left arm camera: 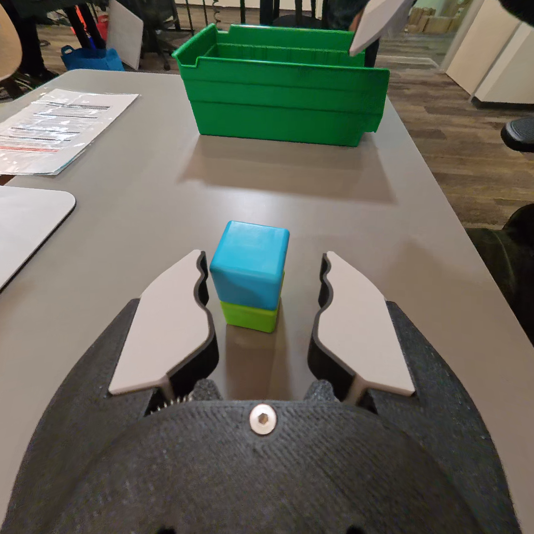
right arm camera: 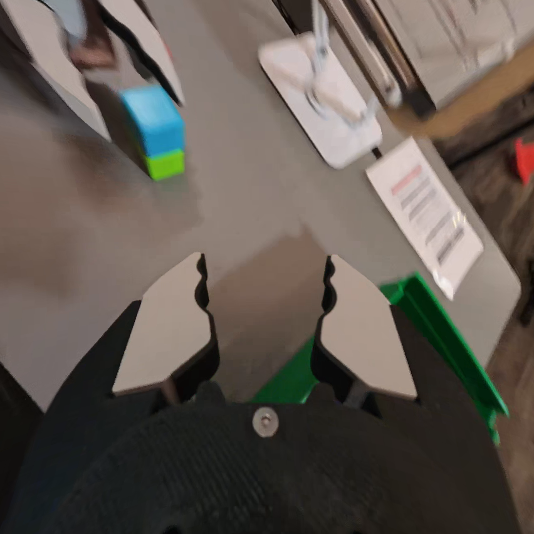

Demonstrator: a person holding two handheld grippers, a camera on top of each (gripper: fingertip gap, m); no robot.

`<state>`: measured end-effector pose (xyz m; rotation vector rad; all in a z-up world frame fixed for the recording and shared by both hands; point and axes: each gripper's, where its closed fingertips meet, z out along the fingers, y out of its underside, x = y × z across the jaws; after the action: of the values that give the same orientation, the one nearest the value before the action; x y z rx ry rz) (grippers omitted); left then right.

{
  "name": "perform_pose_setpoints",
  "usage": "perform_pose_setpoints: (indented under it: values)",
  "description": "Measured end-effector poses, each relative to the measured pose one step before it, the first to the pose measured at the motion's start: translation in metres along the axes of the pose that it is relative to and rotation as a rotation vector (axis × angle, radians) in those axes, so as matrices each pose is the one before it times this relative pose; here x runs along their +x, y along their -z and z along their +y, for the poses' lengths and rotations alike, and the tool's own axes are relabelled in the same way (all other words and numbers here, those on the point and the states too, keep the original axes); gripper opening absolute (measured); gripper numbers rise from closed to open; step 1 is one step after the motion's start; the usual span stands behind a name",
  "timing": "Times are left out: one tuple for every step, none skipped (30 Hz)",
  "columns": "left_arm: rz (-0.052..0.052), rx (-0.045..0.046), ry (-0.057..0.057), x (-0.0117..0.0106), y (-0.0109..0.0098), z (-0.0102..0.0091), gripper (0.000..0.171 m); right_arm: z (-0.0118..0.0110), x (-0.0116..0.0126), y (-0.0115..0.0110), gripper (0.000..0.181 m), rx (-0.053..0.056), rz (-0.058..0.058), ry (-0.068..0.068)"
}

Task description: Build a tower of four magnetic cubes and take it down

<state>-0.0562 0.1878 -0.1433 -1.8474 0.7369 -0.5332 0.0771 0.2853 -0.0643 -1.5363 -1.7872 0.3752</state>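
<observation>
On the table (left arm camera: 144,231) one cube (left arm camera: 250,264) sits on top of another cube (left arm camera: 250,318), the pair forming a short stack near the table's near end. The left gripper (left arm camera: 264,254) stands just before the stack with a finger on either side of it, the left finger close beside the upper cube and the right finger apart from it. Behind the stack, toward the far end of the table, stands a bin (left arm camera: 283,115). To the left of the bin a sheet of paper (left arm camera: 57,130) lies flat, and nearer, at the table's left edge, a flat pad (left arm camera: 29,225). The right gripper (right arm camera: 265,257) hangs over the table beside the bin (right arm camera: 433,326), well apart from the stack
</observation>
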Motion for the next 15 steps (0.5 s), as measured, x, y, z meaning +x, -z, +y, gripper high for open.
perform_pose_setpoints:
  values:
    - [0.0035,-0.01446,-0.0008,0.00018,0.00100,0.00217,0.078,-0.01780,-0.01488,-0.00852,0.079,0.0471,-0.0231,0.0409]
    - [-0.0052,-0.02168,-0.0020,-0.00149,0.00059,0.00388,0.080,-0.01643,-0.01414,-0.00985,0.079,0.0453,-0.0279,0.0336]
    - [-0.0102,-0.02501,-0.0038,-0.00257,0.00024,0.00523,0.081,-0.01452,-0.01368,-0.01119,0.079,0.0429,-0.0360,0.0234]
    - [-0.0110,-0.02311,-0.0001,-0.00288,-0.00024,0.00570,0.081,-0.01250,-0.01304,-0.01204,0.079,0.0396,-0.0436,0.0170]
    - [-0.0041,-0.02161,0.0026,-0.00198,-0.00072,0.00554,0.081,-0.00999,-0.00970,-0.01241,0.079,0.0350,-0.0332,0.0160]
    - [-0.0031,-0.01910,0.0031,-0.00159,-0.00133,0.00509,0.081,-0.00807,-0.00567,-0.01212,0.075,0.0360,-0.0162,0.0201]
    - [-0.0012,-0.01796,0.0014,-0.00101,-0.00166,0.00410,0.080,-0.00640,-0.00242,-0.01123,0.071,0.0382,-0.0008,0.0225]
    - [0.0046,-0.01485,0.0081,0.00034,-0.00120,0.00140,0.079,-0.00440,-0.00070,-0.01023,0.069,0.0355,0.0025,0.0120]
    - [0.0050,-0.00975,0.0044,0.00130,-0.00111,0.00101,0.078,-0.00218,-0.00253,-0.00943,0.069,0.0254,-0.0177,-0.0066]
    - [-0.0004,-0.01901,0.0118,0.00057,-0.00170,0.00232,0.077,0.00017,-0.00336,-0.00887,0.071,0.0113,-0.0309,-0.0227]
    - [0.0092,-0.03024,0.0132,0.00139,-0.00247,0.00382,0.076,0.00092,-0.00155,-0.00766,0.072,0.0089,-0.0216,-0.0234]
    - [0.0112,-0.02768,0.0076,0.00162,-0.00254,0.00321,0.076,0.00153,-0.00012,-0.00651,0.073,0.0096,-0.0120,-0.0174]
    - [-0.0039,-0.01903,0.0030,-0.00043,-0.00214,0.00201,0.075,0.00329,-0.00009,-0.00592,0.075,-0.0001,-0.0123,-0.0171]
    - [-0.0082,-0.01387,0.0000,-0.00090,-0.00147,0.00133,0.075,0.00439,0.00050,-0.00527,0.075,-0.0063,-0.0093,-0.0154]
    - [-0.0016,-0.00428,-0.0004,-0.00021,-0.00072,0.00027,0.074,0.00418,0.00080,-0.00449,0.075,-0.0036,-0.0056,-0.0115]
